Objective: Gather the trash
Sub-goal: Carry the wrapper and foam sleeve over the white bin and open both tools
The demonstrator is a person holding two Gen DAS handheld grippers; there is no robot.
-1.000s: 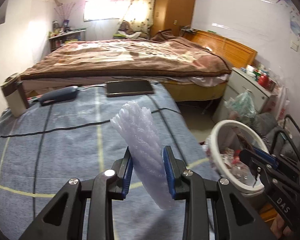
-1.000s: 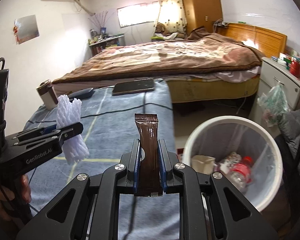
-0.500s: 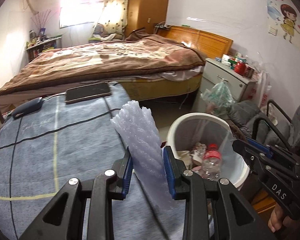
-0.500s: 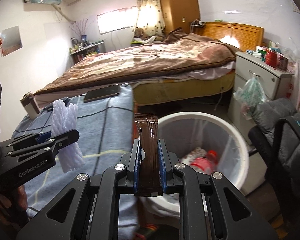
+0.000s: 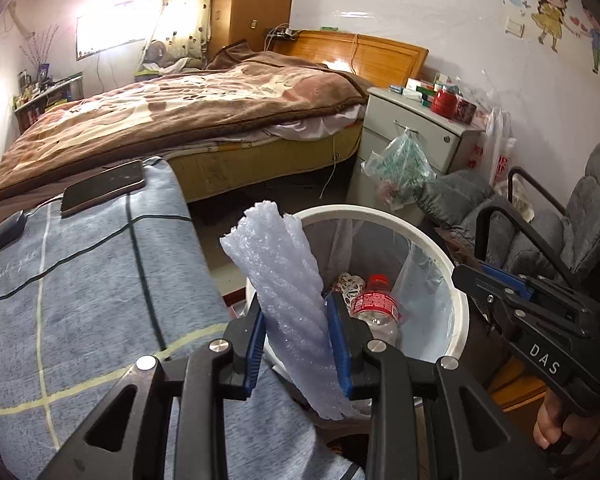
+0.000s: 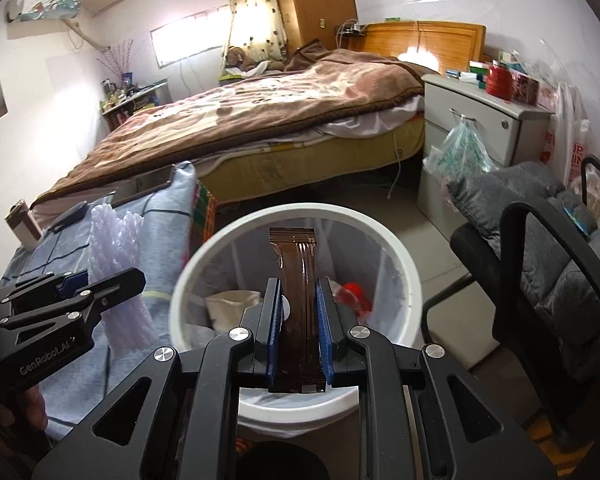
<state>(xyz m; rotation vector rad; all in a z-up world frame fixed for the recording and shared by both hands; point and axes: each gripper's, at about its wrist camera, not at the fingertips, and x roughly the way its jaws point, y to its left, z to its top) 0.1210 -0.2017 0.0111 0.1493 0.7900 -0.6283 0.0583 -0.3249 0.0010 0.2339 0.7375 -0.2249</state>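
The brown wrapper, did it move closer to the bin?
Yes. The brown wrapper in the right gripper was over the blue blanket; now it's over the white bin.

Translucent lilac foam net [image 5: 288,288], glossy brown wrapper [image 6: 298,276], white bin [image 6: 400,256], possibly grey-blue checked cloth [image 5: 80,280].

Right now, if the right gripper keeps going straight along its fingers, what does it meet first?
Probably the white round trash bin. The right gripper, shut on the brown snack wrapper, points down into its open mouth, so likely the clear liner or the trash inside, near the red-capped plastic bottle. Depth is uncertain.
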